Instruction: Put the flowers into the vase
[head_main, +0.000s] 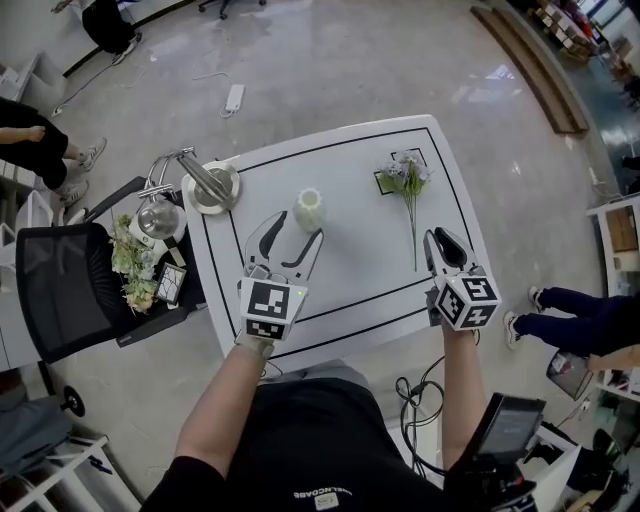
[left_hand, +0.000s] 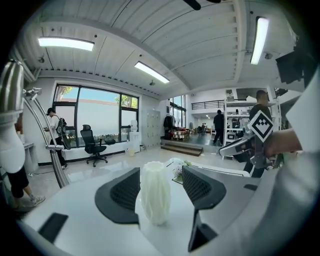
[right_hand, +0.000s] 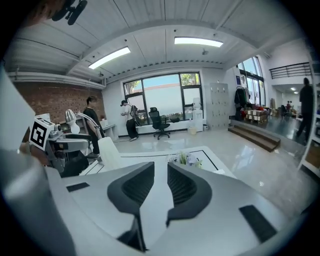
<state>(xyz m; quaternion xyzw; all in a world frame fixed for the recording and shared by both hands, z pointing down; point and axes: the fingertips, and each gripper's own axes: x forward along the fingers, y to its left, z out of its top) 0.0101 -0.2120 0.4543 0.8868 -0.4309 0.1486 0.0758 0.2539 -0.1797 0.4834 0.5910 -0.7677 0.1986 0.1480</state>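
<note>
White tabletop (head_main: 350, 270) ahead: the flowers (head_main: 405, 180) lie stem toward me, at eleven o'clock off my right tongs (head_main: 443, 240), which are narrowly parted and empty. My left tongs (head_main: 295, 232) gape wide around the vase (head_main: 309, 210), not touching it.

Person in black T-shirt, two grippers.
White bodies, black ribbed jaws and black-and-white marker cubes on left gripper (head_main: 297, 228) and right gripper (head_main: 443, 240).

The vase (left_hand: 155, 198) looks like matt white plastic with a faceted, ribbed skin. The surface (head_main: 350, 270) is smooth and white with a faint sheen; the floor (head_main: 400, 60) is polished and glossy, the metal cylinder (head_main: 205, 180) shiny.
</note>
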